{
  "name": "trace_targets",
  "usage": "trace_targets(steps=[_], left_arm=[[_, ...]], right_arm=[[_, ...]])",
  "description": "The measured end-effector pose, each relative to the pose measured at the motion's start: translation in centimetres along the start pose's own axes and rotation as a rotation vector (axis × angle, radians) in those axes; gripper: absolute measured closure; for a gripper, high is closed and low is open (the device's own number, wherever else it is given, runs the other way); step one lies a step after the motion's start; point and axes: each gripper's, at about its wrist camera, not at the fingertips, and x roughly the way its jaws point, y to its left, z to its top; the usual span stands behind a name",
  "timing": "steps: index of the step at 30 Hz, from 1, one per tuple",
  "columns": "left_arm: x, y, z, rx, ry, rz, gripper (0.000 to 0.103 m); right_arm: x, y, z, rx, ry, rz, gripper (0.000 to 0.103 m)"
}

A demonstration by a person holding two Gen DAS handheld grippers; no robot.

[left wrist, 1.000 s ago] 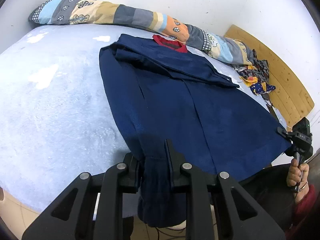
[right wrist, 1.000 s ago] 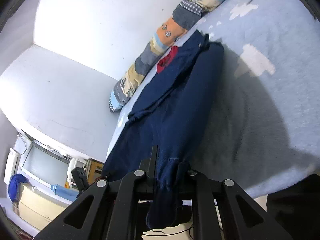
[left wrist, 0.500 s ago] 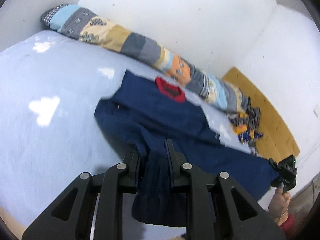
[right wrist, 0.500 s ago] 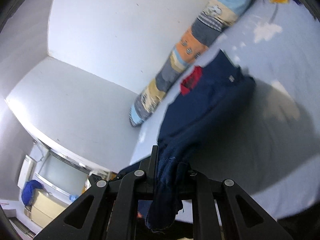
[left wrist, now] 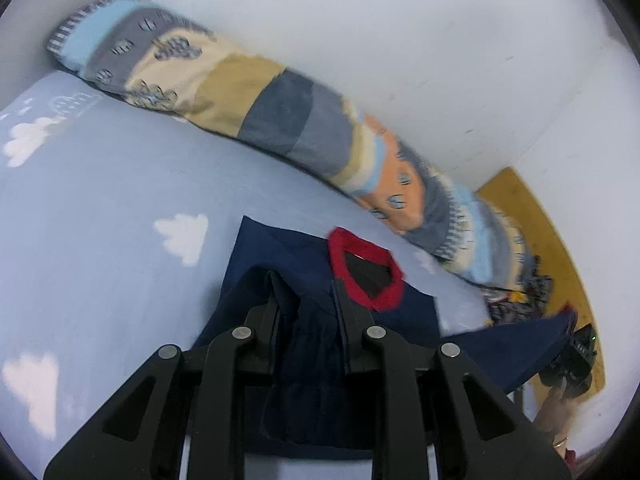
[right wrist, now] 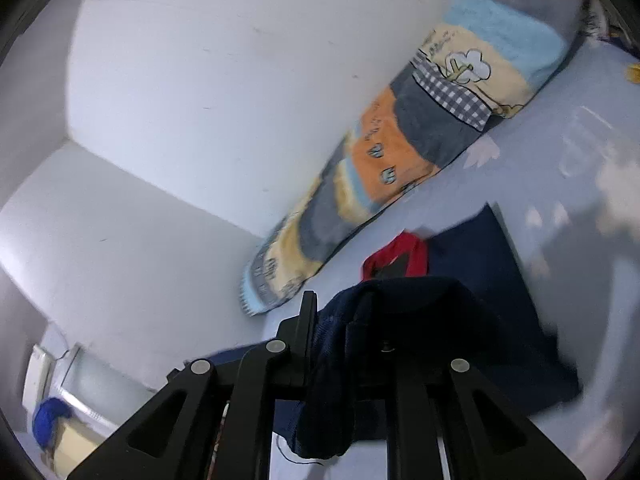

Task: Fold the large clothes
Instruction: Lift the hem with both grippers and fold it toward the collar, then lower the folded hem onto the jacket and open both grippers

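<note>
A navy garment (left wrist: pixel 280 256) with a red collar (left wrist: pixel 366 268) lies on the light-blue bed sheet (left wrist: pixel 100 200). My left gripper (left wrist: pixel 308 304) is shut on a bunched bottom corner of the garment, held over its upper part near the collar. The right gripper shows at the far right of the left wrist view (left wrist: pixel 572 356), holding the other corner. In the right wrist view my right gripper (right wrist: pixel 344 312) is shut on navy garment cloth (right wrist: pixel 400 312), which drapes over its right finger and hides it. The red collar (right wrist: pixel 400 256) lies just beyond.
A long patchwork bolster (left wrist: pixel 280 120) runs along the white wall behind the garment and also shows in the right wrist view (right wrist: pixel 420 140). A wooden headboard (left wrist: pixel 552 248) and a heap of patterned cloth (left wrist: pixel 524 292) are at the right. Furniture with a blue item (right wrist: pixel 52 420) stands off the bed.
Both grippers have carried the garment's bottom edge up and forward toward the collar, folding the garment over itself. The flat spread-out cloth is now doubled and the bolster looks much nearer.
</note>
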Motion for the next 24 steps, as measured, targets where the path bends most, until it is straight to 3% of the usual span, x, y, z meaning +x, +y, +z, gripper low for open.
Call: trace_targets(steps=[4,5,6,7,8,10,12,17,19,21,24], left_arm=[[8.9,2.6,3.4,-0.09,0.09,0.08,0.079],[10.9,3.7,3.8,-0.136,0.116,0.106,0.076],[12.5,5.0,4.1,-0.192,0.142,0.102,0.068],[13.9,6.5,4.2,-0.274,0.161,0.078,0.06],[14.5,7.6,4.0,-0.337,0.157,0.058,0.059],[14.2,8.9,3.9,-0.382,0.116,0.022,0.059],[13.2,9.9,4.3,-0.381,0.086,-0.007,0.059],[8.7,8.7,3.8,-0.235,0.023,-0.054,0.057],[7.8,7.4,2.7,-0.173,0.04,-0.069,0.056],[7.1,5.4,0.8,-0.078,0.066,-0.101,0.056],[6.8,2.3,-2.9,0.104,0.12,-0.062,0.056]], right_arm=[[8.0,-5.3,4.0,0.059,0.027,-0.117,0.083],[9.5,-6.9,4.6,0.088,0.037,-0.149,0.077],[11.1,-9.5,5.3,0.166,0.054,-0.184,0.065],[11.8,-11.4,5.4,0.24,0.056,-0.179,0.058],[12.0,-12.7,5.3,0.298,0.049,-0.157,0.048],[11.6,-14.8,5.0,0.382,0.021,-0.097,0.045],[10.2,-15.0,5.2,0.345,-0.012,-0.08,0.043],[8.8,-11.2,3.5,0.108,0.04,-0.109,0.041],[8.8,-9.2,2.0,0.013,0.043,-0.118,0.041],[9.8,-8.1,-0.1,-0.033,0.119,-0.124,0.041],[10.5,-7.7,-4.1,-0.072,0.209,-0.144,0.041]])
